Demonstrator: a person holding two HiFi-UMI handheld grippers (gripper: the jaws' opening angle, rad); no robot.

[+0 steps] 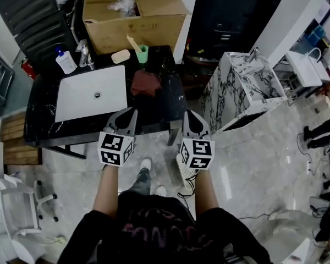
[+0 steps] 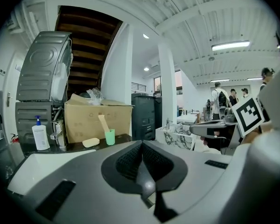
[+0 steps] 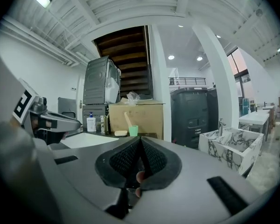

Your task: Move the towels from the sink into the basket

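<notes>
The left claw [image 1: 131, 113] and the right claw [image 1: 188, 115] hang side by side short of the black worktop [image 1: 44, 120], each with jaws pressed together on nothing, probably because no grasp is due yet. A white perforated thing [image 1: 183, 171] on the floor, at the right claw's 6 o'clock, may be the basket. At 12 o'clock a dark red towel [image 1: 146, 83] lies bunched on the worktop, at 3 o'clock of the white sink [image 1: 77, 95], whose basin looks bare

The white sink [image 1: 91, 92] sits in a black counter [image 1: 44, 126], a dark-red towel [image 1: 146, 83] beside it, a green cup [image 1: 142, 53] beyond.
</notes>
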